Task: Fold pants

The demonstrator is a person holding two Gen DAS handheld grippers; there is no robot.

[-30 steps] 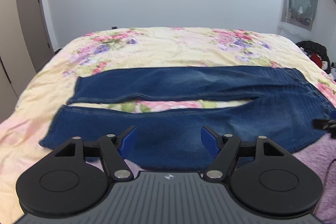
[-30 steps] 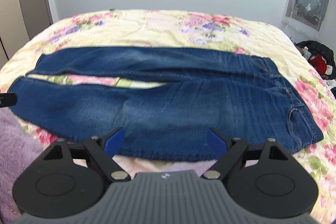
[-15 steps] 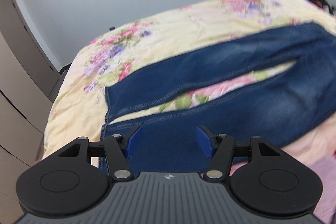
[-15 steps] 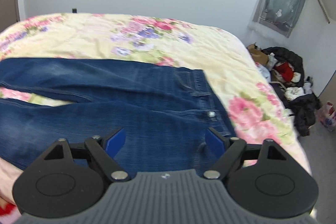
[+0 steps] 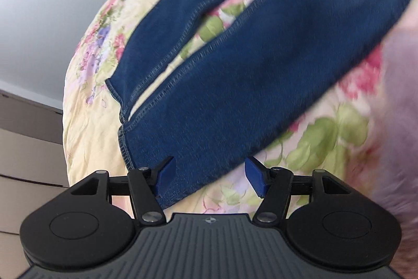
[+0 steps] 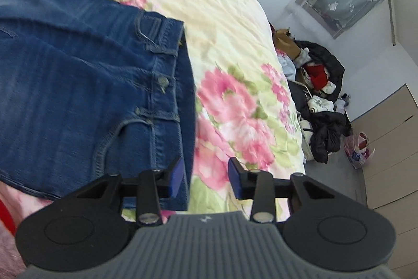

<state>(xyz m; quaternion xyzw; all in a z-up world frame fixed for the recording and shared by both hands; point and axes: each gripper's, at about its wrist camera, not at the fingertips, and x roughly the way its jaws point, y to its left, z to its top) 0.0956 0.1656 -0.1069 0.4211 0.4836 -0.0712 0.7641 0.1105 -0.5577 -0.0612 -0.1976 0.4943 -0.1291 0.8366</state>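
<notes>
Since a second ago, swung apart from mid-leg: left gripper (image 5: 207, 175) wide over near hem corner of jeans (image 5: 261, 75), right gripper (image 6: 203, 177) wide at waistband corner (both empty). Jeans flat across bed (image 6: 230, 43), unfolded; corner pinches likely next.

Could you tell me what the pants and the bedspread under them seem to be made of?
Pants: blue denim, judging by faded ribbed weave, contrast seam stitching and a metal button. Bedspread: thin matte floral-printed fabric, probably cotton; fine wrinkles show, but blur leaves the weave unclear.
</notes>
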